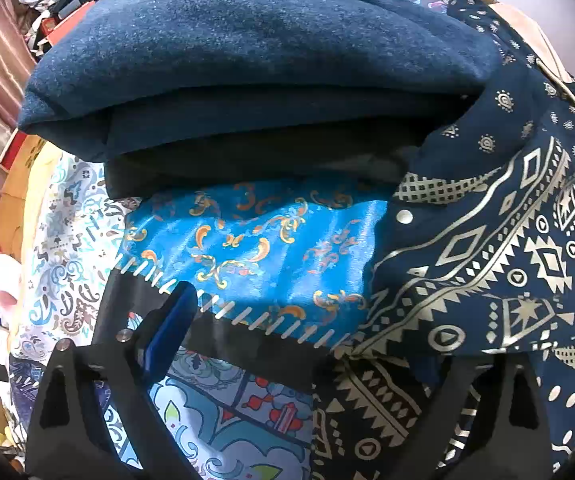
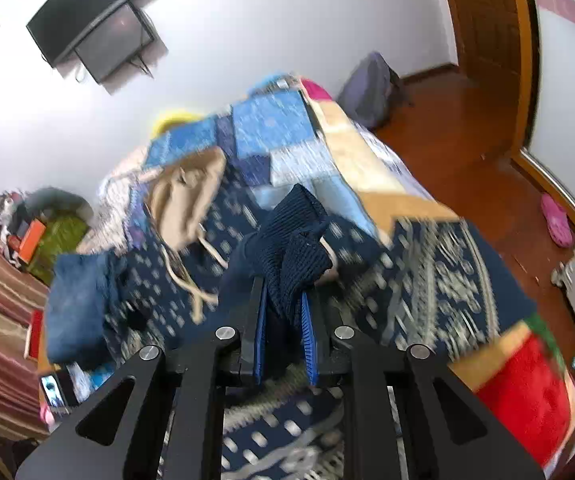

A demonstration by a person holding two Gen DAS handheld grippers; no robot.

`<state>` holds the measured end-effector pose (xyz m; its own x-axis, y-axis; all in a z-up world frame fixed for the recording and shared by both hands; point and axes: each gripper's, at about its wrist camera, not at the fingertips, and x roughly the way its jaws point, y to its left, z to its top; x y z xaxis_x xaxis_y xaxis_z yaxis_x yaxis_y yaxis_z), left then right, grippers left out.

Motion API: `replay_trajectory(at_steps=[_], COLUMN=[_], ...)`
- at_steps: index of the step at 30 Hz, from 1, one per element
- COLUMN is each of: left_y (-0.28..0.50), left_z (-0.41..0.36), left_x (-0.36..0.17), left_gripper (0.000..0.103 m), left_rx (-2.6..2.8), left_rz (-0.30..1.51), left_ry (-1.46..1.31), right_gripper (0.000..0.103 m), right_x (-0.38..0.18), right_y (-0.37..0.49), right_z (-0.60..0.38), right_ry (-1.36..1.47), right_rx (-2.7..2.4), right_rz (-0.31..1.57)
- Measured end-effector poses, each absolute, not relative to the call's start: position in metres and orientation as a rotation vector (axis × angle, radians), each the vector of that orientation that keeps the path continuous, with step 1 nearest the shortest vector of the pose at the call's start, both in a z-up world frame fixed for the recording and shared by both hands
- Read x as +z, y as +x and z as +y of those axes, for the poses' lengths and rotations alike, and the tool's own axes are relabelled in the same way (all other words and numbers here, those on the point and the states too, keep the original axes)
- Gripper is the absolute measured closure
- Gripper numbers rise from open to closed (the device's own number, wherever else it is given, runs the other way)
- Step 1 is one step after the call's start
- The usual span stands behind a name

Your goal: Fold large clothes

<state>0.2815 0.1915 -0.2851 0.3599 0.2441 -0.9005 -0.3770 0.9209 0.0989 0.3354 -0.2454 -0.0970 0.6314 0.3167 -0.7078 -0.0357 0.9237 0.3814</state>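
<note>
Bedding in blue patchwork (image 2: 275, 128) carries the work. On it, left of the right gripper (image 2: 283, 308), sits a folded navy stack (image 2: 75, 304), so some folding looks done. That gripper's jaws are clamped narrow on a dark knit garment (image 2: 295, 236), lifted and bunched, apparently yet to be folded; a patterned navy cloth (image 2: 447, 280) lies spread beneath. The left gripper (image 1: 327, 332), jaws wide and empty, tilts steeply down just before the stack.
</note>
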Motion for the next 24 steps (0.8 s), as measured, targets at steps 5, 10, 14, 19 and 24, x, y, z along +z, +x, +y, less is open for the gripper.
replay_trajectory(at_steps=[5, 10, 14, 19, 24], left_y=[0.278, 0.274, 0.261, 0.237, 0.226], left_z=[0.195, 0.19, 0.184, 0.171, 0.148], left_x=[-0.285, -0.283, -0.271, -0.242, -0.197], left_gripper=[0.006, 0.006, 0.006, 0.006, 0.006], left_rx=[0.409, 0.365, 0.305, 0.209, 0.171], left_rz=[1.132, 1.165, 1.165, 1.135, 1.03], left_ry=[-0.128, -0.084, -0.056, -0.033, 0.013], right_gripper=[0.088, 0.08, 0.061, 0.056, 0.052], right_x=[-0.137, -0.155, -0.145, -0.128, -0.108], right_y=[0.323, 0.311, 0.302, 0.293, 0.291], right_z=[-0.254, -0.256, -0.263, -0.273, -0.293], right_ry=[0.351, 0.276, 0.251, 0.224, 0.267], right_rx=[0.162, 0.17, 0.181, 0.174, 0.157], right_rz=[0.974, 1.04, 1.031, 0.99, 0.914])
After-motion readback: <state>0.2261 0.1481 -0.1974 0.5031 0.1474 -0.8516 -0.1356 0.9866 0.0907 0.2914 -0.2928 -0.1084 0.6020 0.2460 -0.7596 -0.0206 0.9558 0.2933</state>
